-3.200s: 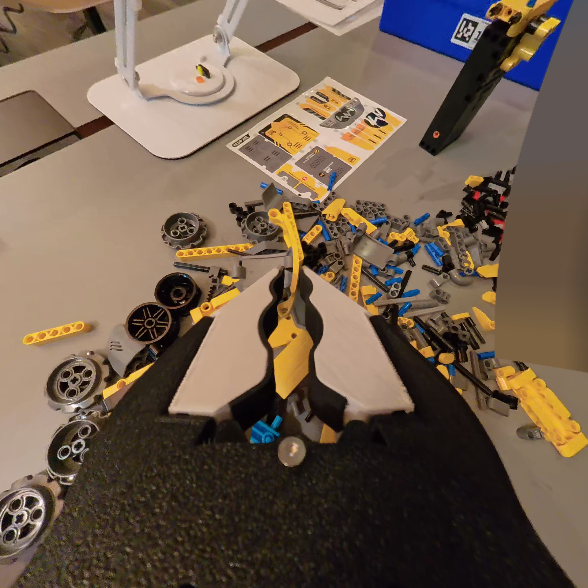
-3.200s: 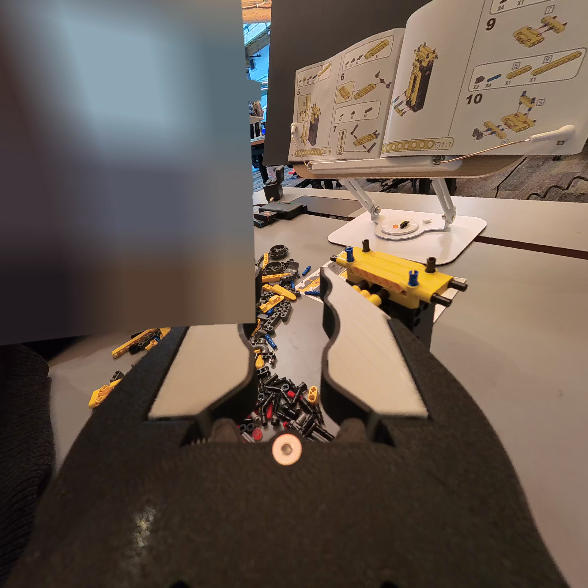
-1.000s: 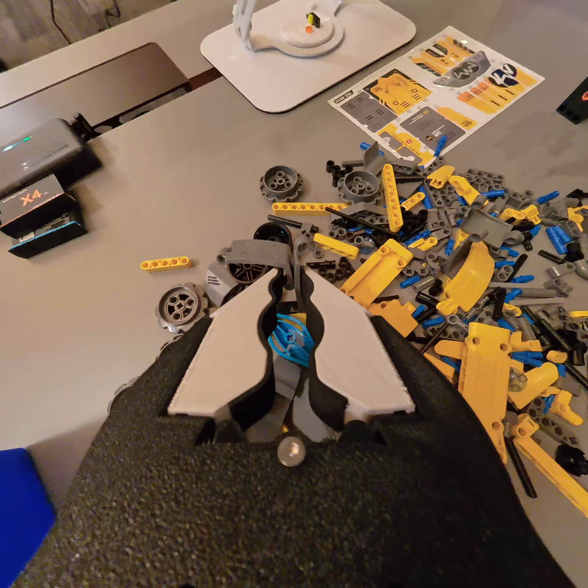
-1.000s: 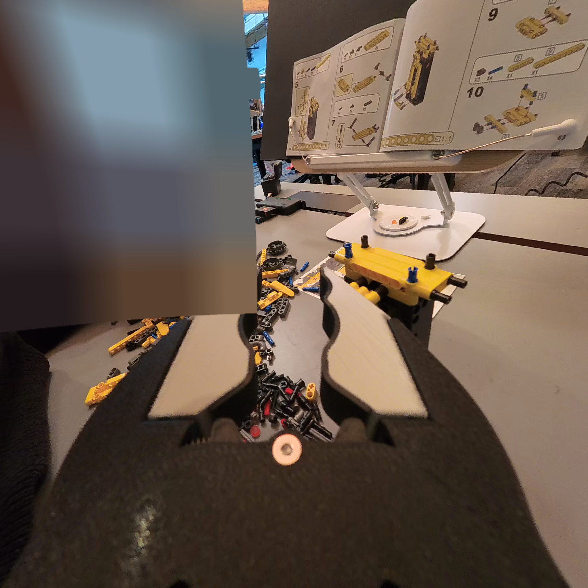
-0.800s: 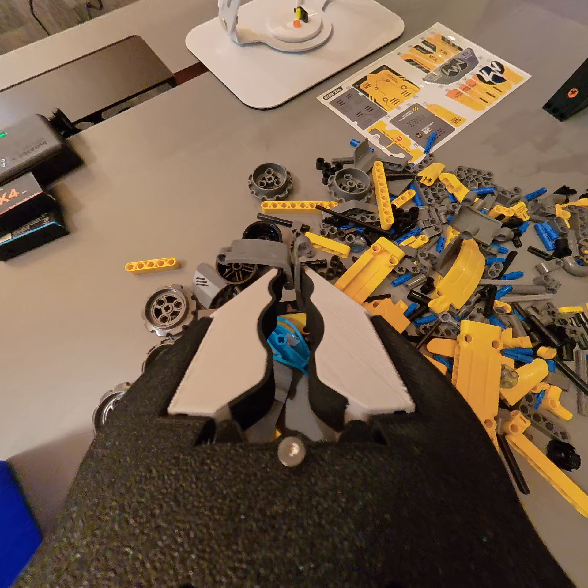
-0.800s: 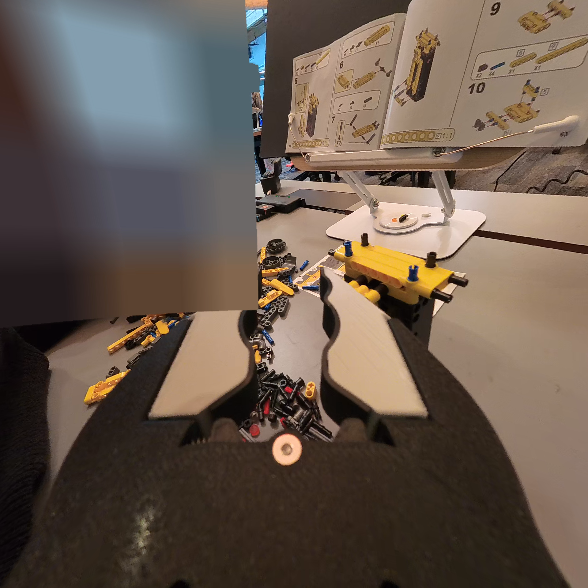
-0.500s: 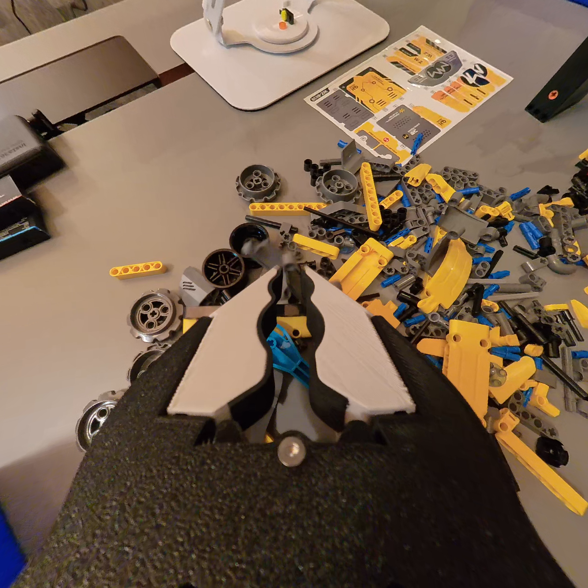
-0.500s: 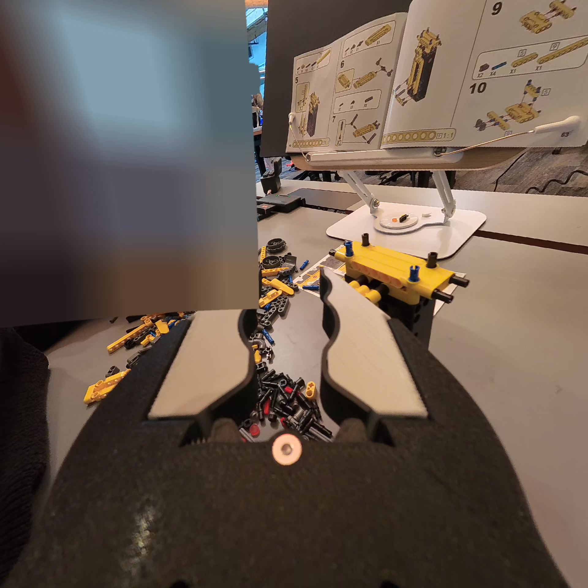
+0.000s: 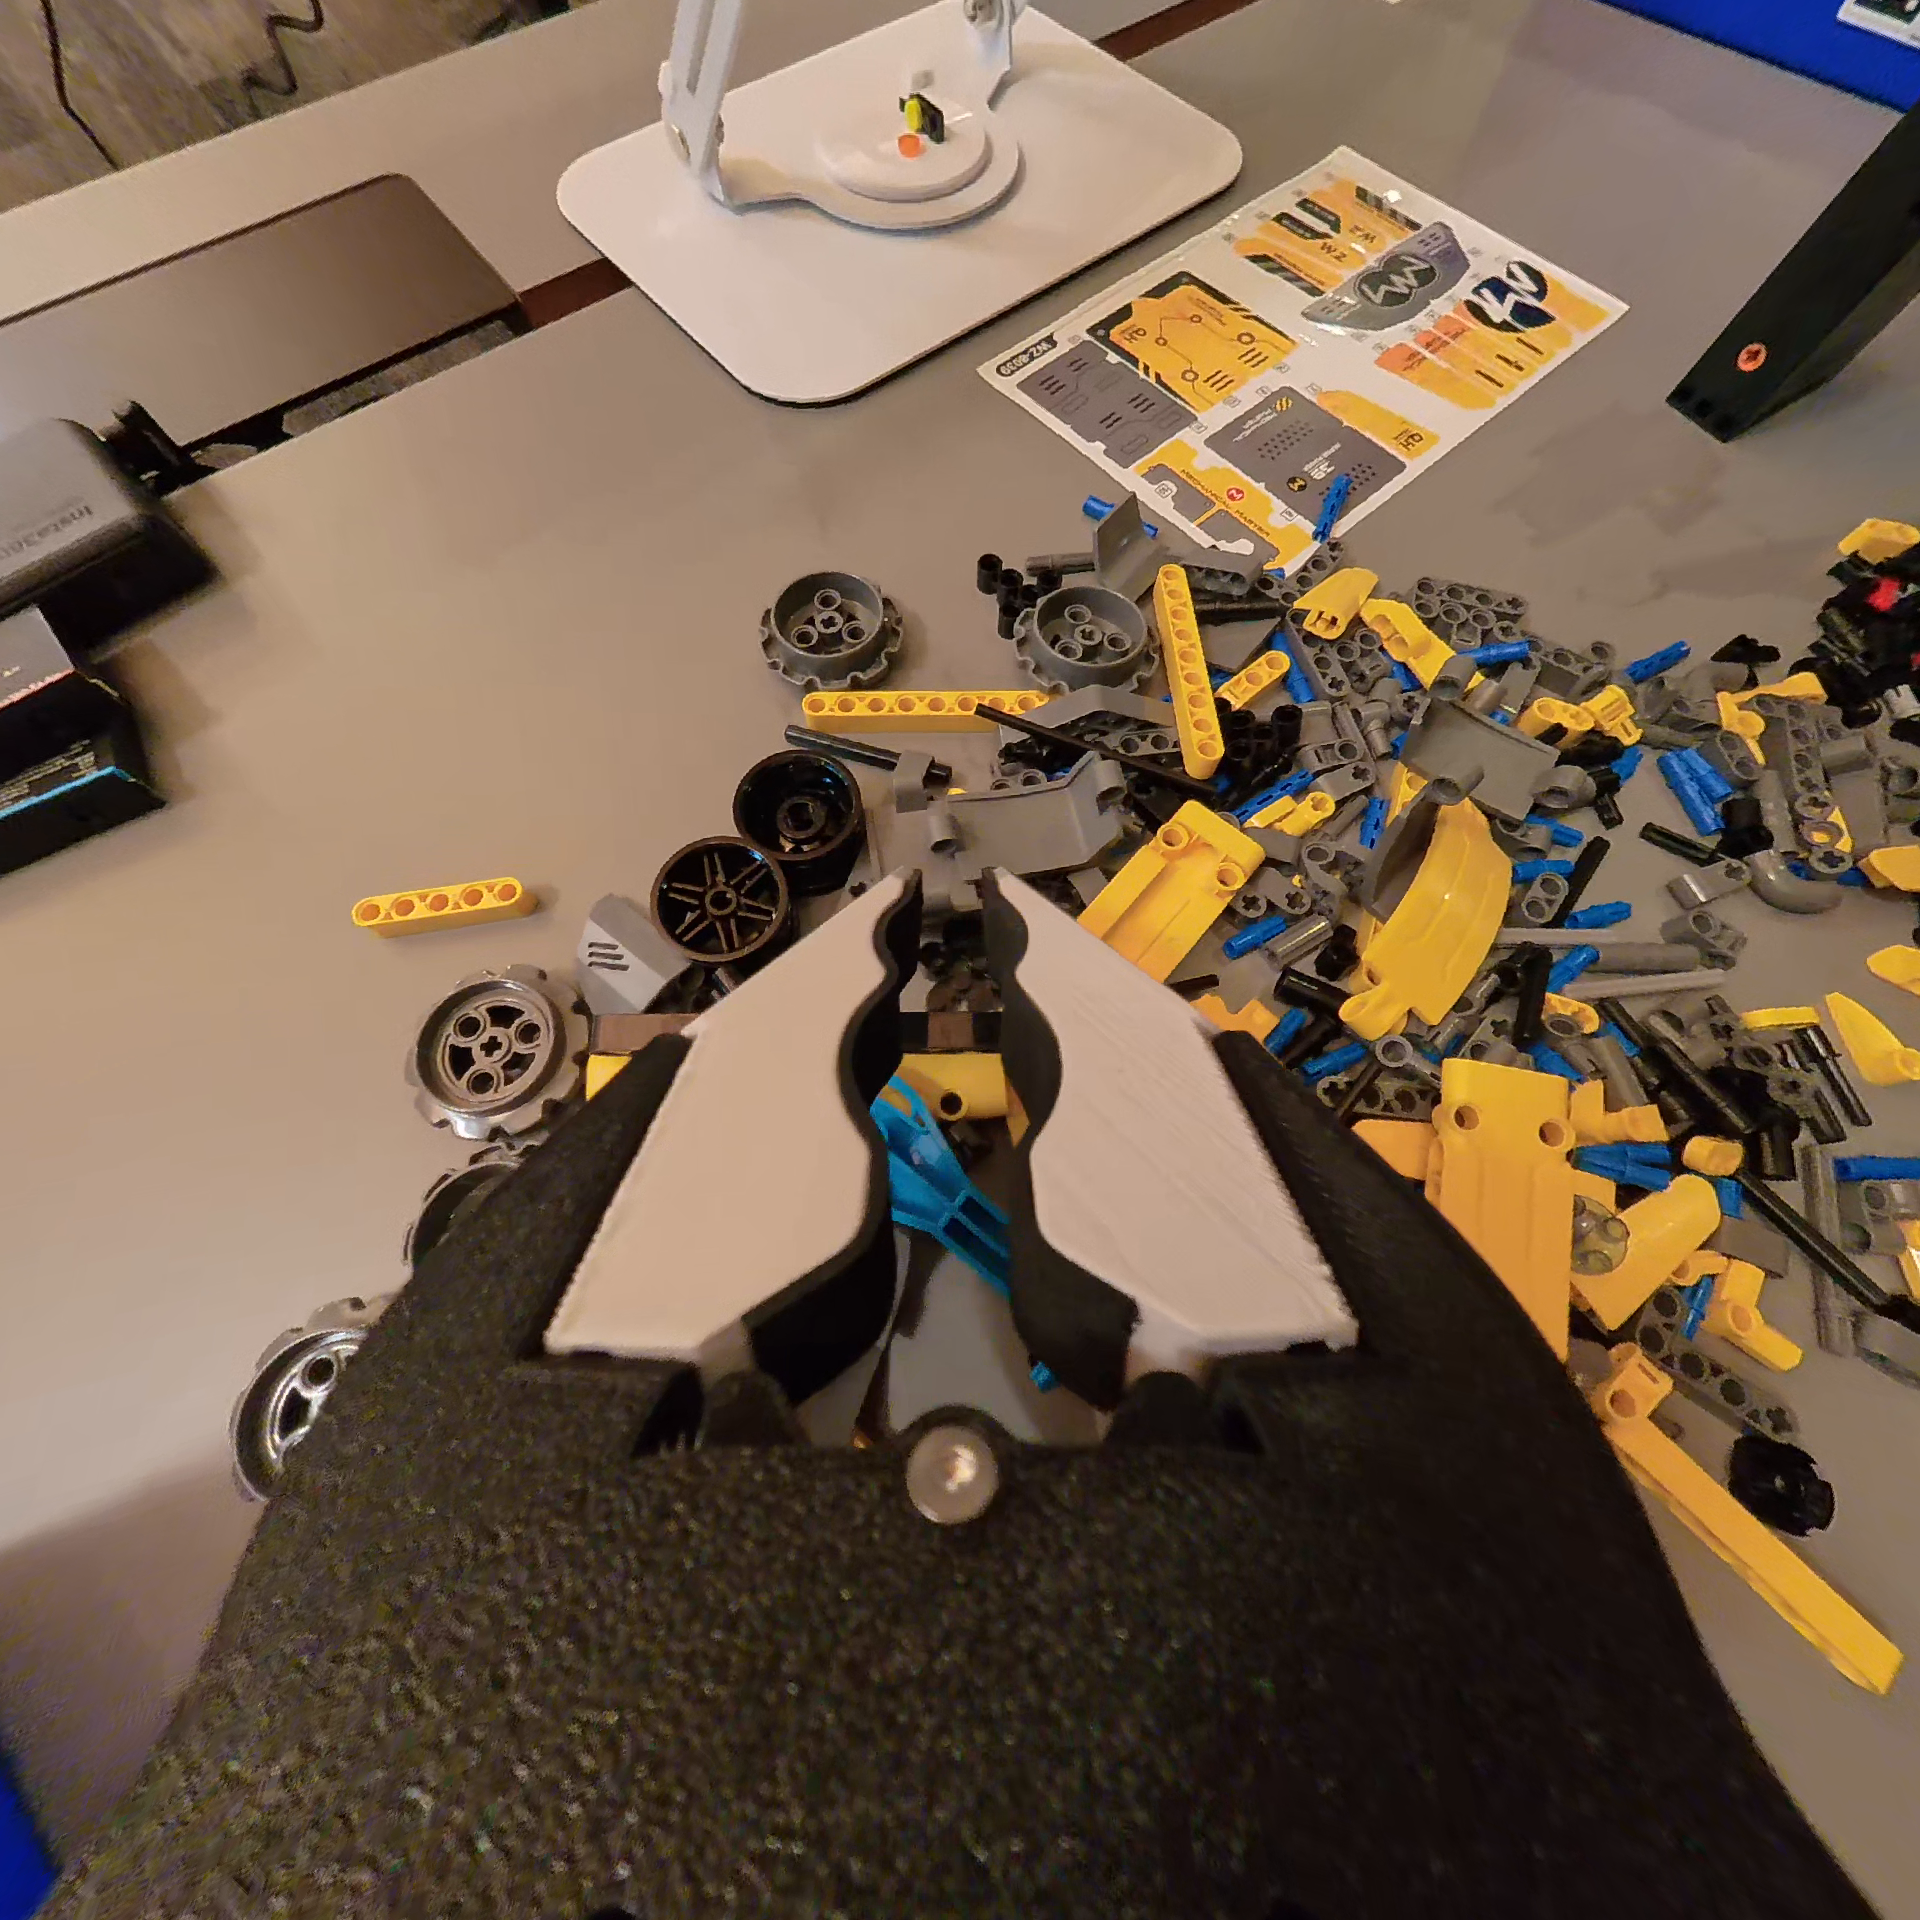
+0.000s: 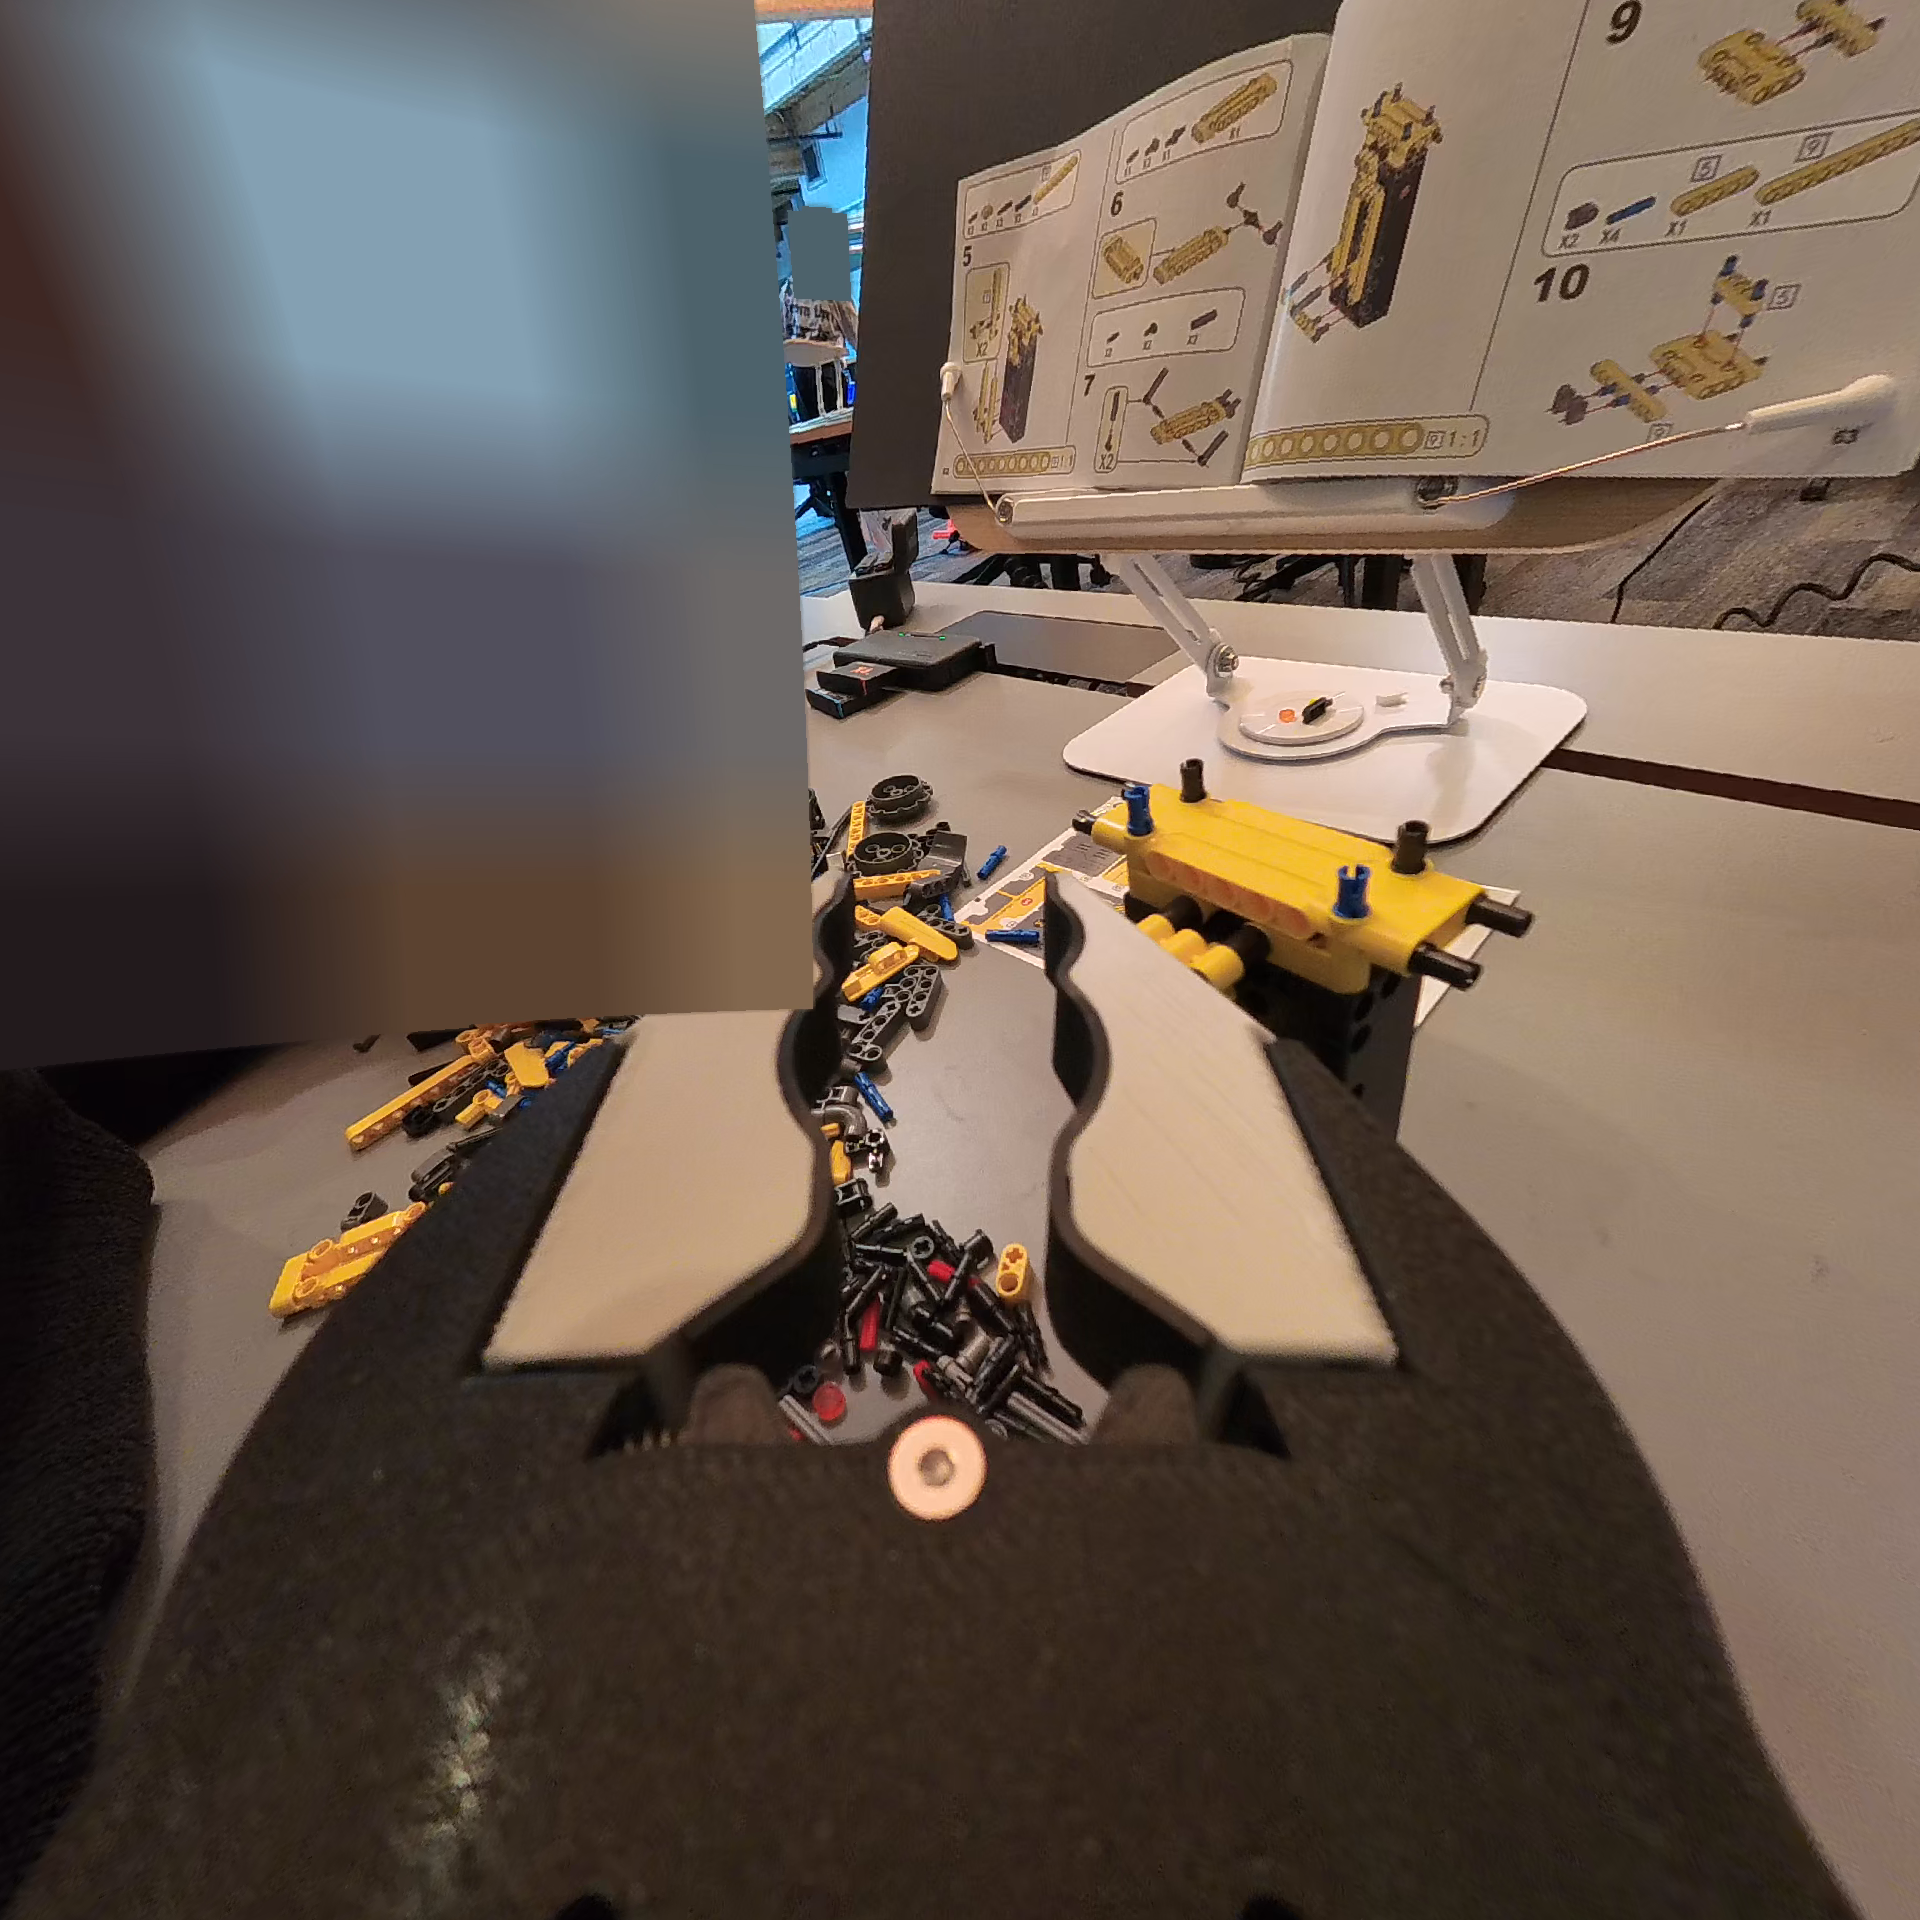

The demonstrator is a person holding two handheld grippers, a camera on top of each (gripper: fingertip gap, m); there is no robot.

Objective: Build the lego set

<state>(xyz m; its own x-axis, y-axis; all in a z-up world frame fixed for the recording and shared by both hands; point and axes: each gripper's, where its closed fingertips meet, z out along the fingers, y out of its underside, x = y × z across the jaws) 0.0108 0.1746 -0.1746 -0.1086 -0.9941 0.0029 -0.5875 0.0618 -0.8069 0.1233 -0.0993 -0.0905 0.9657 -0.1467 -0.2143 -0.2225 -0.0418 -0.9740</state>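
My left gripper (image 9: 951, 896) is shut on a grey curved panel (image 9: 1039, 826), pinched at the fingertips over the left edge of a heap of yellow, grey, blue and black building parts (image 9: 1455, 883). Two black wheels (image 9: 719, 902) lie just left of the tips. A light blue part (image 9: 925, 1164) lies under the jaws. My right gripper (image 10: 948, 906) is open and empty above a small heap of black pins (image 10: 935, 1309). A yellow and black assembly (image 10: 1278, 883) stands just right of its right finger.
A sticker sheet (image 9: 1299, 353), a white stand base (image 9: 894, 208) and a black tower (image 9: 1808, 312) lie beyond the heap. Grey hubs (image 9: 828, 630) and a short yellow beam (image 9: 445, 906) lie at the left. An open instruction booklet (image 10: 1455, 239) rests on the stand. Black devices (image 10: 914, 660) sit far left. Spacing between my two grippers at the tips: around 30 cm.
Earlier a yellow curved part sat between my left jaws; now they grip the grey panel. Over the last second the left gripper drifted with the panel. The right gripper has hardly moved.
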